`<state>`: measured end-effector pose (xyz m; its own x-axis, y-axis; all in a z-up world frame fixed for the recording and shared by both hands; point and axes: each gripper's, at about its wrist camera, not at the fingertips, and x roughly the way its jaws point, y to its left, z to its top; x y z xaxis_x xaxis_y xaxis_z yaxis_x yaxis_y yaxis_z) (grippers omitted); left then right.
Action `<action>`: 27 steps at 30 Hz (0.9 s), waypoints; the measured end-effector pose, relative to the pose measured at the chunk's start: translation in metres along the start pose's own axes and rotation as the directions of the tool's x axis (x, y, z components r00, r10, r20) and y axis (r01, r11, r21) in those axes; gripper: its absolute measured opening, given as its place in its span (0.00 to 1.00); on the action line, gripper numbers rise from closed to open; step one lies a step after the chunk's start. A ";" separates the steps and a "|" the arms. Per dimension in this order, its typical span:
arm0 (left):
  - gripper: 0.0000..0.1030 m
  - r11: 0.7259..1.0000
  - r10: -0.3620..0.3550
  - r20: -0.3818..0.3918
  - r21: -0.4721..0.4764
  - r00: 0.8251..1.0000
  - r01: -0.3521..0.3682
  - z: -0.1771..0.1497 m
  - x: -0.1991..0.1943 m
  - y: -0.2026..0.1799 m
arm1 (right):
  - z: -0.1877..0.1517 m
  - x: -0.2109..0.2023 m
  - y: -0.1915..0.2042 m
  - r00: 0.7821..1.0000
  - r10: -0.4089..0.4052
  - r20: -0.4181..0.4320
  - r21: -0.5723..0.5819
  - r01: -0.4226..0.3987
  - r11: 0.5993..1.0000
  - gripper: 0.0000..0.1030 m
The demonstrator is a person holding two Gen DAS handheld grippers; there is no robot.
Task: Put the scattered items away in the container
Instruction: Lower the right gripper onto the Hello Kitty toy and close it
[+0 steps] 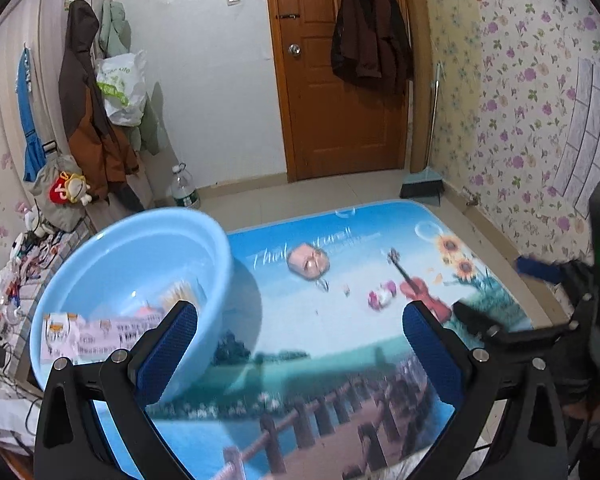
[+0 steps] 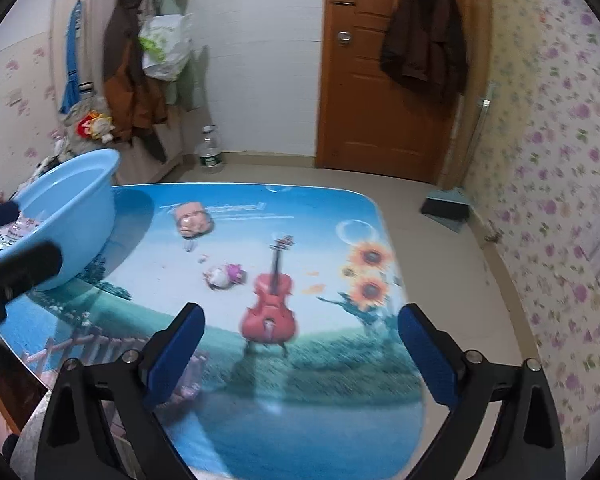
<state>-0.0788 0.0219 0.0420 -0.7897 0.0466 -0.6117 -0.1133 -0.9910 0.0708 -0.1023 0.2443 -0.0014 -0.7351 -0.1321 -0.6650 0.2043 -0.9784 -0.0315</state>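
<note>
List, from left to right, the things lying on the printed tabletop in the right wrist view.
Light blue plastic basin → flat pinkish face-shaped item → small white and pink toy. The red violin and sunflowers further right are only printed on the tabletop. Both grippers, left and right, are open and empty.

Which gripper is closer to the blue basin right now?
Left. The left gripper hangs open right beside the blue basin, one finger overlapping its rim. The right gripper hangs open above the table's right half, basin far left.
</note>
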 end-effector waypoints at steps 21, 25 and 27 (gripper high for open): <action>0.91 0.994 -0.108 -0.057 -0.003 0.993 0.108 0.052 0.083 0.003 | 0.029 0.102 0.028 0.975 0.196 -0.108 -0.056 -0.202 0.978 0.70; 0.91 0.993 -0.111 -0.067 -0.032 0.992 0.109 0.050 0.091 0.009 | 0.030 0.113 0.033 0.971 0.206 -0.122 -0.059 -0.214 0.975 0.69; 0.91 0.994 -0.106 -0.071 -0.041 0.992 0.103 0.049 0.092 0.010 | 0.030 0.118 0.036 0.968 0.214 -0.131 -0.061 -0.224 0.973 0.60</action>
<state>-0.1822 0.0221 0.0247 -0.7285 0.1425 -0.6700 -0.1698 -0.9852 -0.0248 -0.2011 0.1890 -0.0583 -0.5828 -0.3166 -0.7484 0.4025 -0.9125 0.0726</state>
